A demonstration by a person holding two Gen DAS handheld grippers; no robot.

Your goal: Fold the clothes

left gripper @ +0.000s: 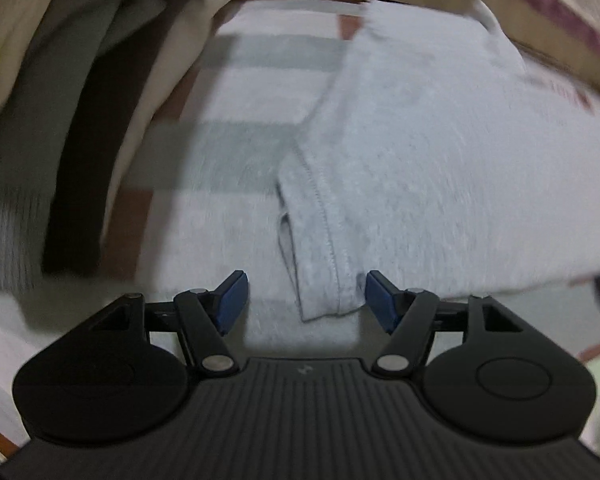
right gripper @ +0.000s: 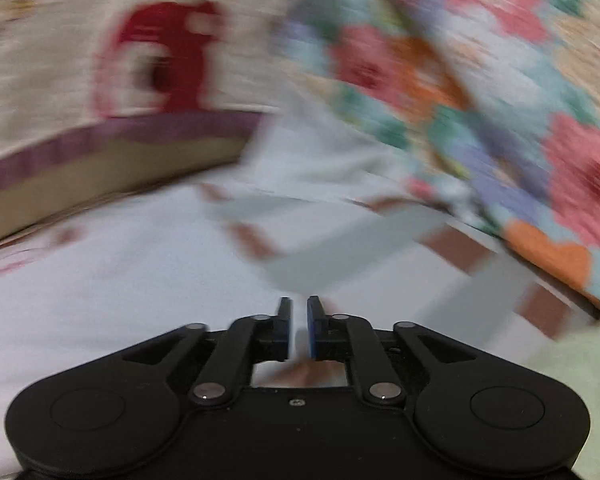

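A light grey garment point(left gripper: 440, 160) lies spread on a striped bedcover point(left gripper: 240, 128). Its stitched hem edge point(left gripper: 320, 264) runs down toward me and ends between the blue pads point(left gripper: 232, 300) of my left gripper point(left gripper: 306, 300), which is open just above the cloth and holds nothing. In the right wrist view the same pale garment point(right gripper: 120, 280) fills the lower left. My right gripper point(right gripper: 299, 328) hovers over its edge, jaws drawn together to a narrow slit with nothing clearly caught between them. Both views are motion-blurred.
A pile of cream, grey and dark brown clothes point(left gripper: 80, 120) rises at the left. A cream cloth with a red print and purple border point(right gripper: 160, 52) stands behind. A floral quilt point(right gripper: 500, 100) bulks at the right, and a pale green cloth point(right gripper: 580, 380) lies near right.
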